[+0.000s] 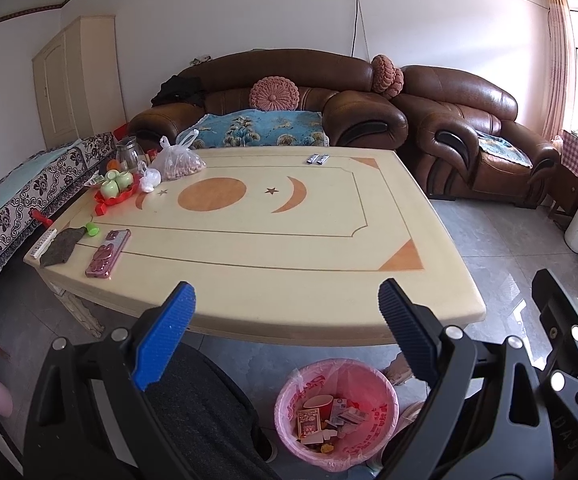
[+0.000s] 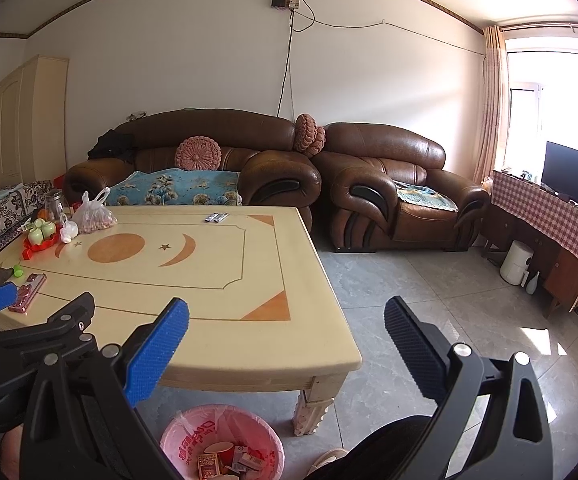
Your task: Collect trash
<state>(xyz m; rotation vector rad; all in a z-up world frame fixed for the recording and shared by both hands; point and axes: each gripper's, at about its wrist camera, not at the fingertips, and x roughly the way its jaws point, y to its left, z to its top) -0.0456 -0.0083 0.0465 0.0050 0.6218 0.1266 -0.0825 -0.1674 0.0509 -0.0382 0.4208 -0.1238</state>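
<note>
A pink-lined trash bin [image 1: 335,412] stands on the floor in front of the table, holding a paper cup, small boxes and wrappers; it also shows in the right wrist view [image 2: 221,442]. My left gripper [image 1: 287,312] is open and empty, held above the bin at the near edge of the cream table [image 1: 281,240]. My right gripper [image 2: 287,330] is open and empty, over the table's near right corner [image 2: 329,344]. Part of the left gripper [image 2: 29,320] shows at the left of the right wrist view. Two small wrapped packets [image 1: 317,159] lie at the table's far edge.
On the table's left side are a pink phone [image 1: 108,253], a dark cloth [image 1: 60,245], a remote [image 1: 43,243], a red tray with green cups [image 1: 115,188], a bag of nuts [image 1: 179,162] and a glass jug [image 1: 127,154]. Brown sofas [image 1: 273,96] stand behind. A TV cabinet [image 2: 549,232] stands at the right.
</note>
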